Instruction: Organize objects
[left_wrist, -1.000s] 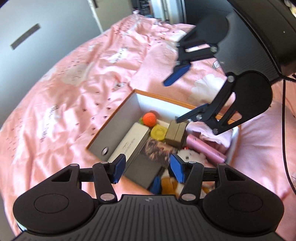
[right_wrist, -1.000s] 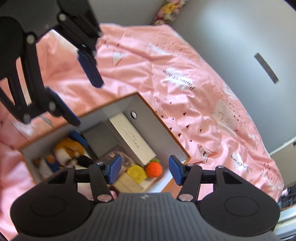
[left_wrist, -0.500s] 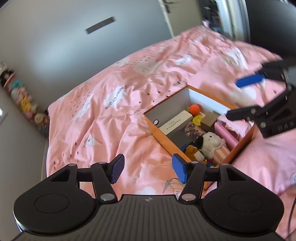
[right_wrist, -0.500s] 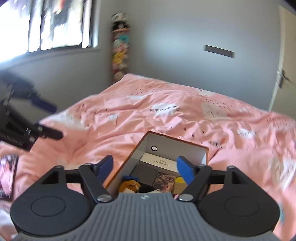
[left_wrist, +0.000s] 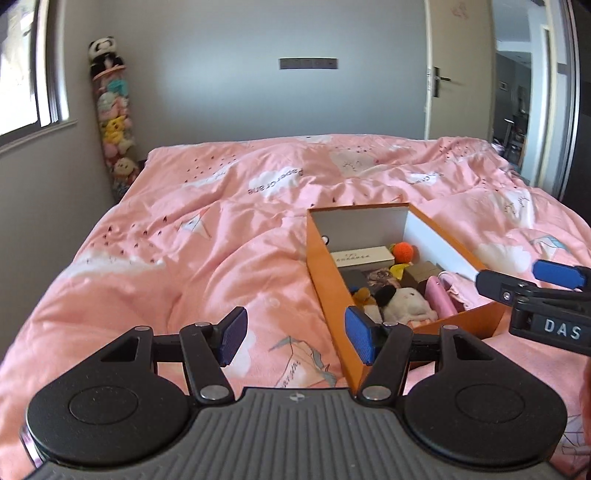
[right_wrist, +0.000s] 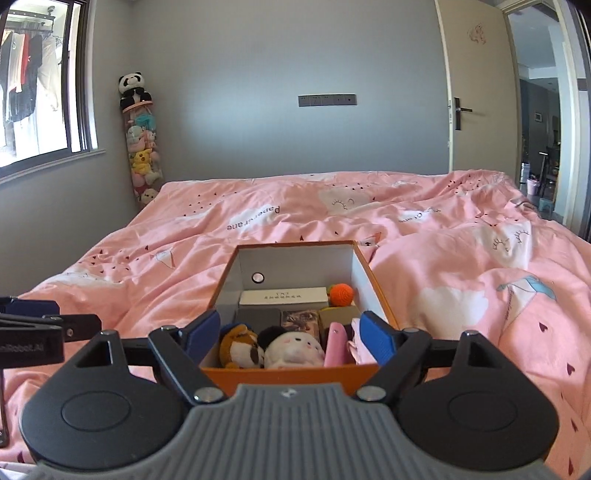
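Observation:
An orange box (left_wrist: 328, 280) with white inner walls (right_wrist: 364, 280) lies on the pink bed. It holds a white long box (right_wrist: 283, 296), an orange knitted ball (right_wrist: 341, 294), a white plush (right_wrist: 293, 350), a brown plush (right_wrist: 238, 345), a pink case (right_wrist: 337, 349) and dark boxes. My left gripper (left_wrist: 291, 334) is open and empty, left of the box's near corner. My right gripper (right_wrist: 290, 336) is open and empty, above the box's near end. The right gripper's fingers (left_wrist: 532, 282) show at the right edge of the left wrist view.
The pink duvet (left_wrist: 221, 236) covers the whole bed. A tube of plush toys (right_wrist: 142, 147) stands in the far left corner by the window. A door (right_wrist: 476, 88) stands open at the right. The left gripper's finger (right_wrist: 33, 314) shows at the left edge.
Both grippers have pulled back and up from above the box and levelled out. The view now faces the far wall. Both stay open and empty.

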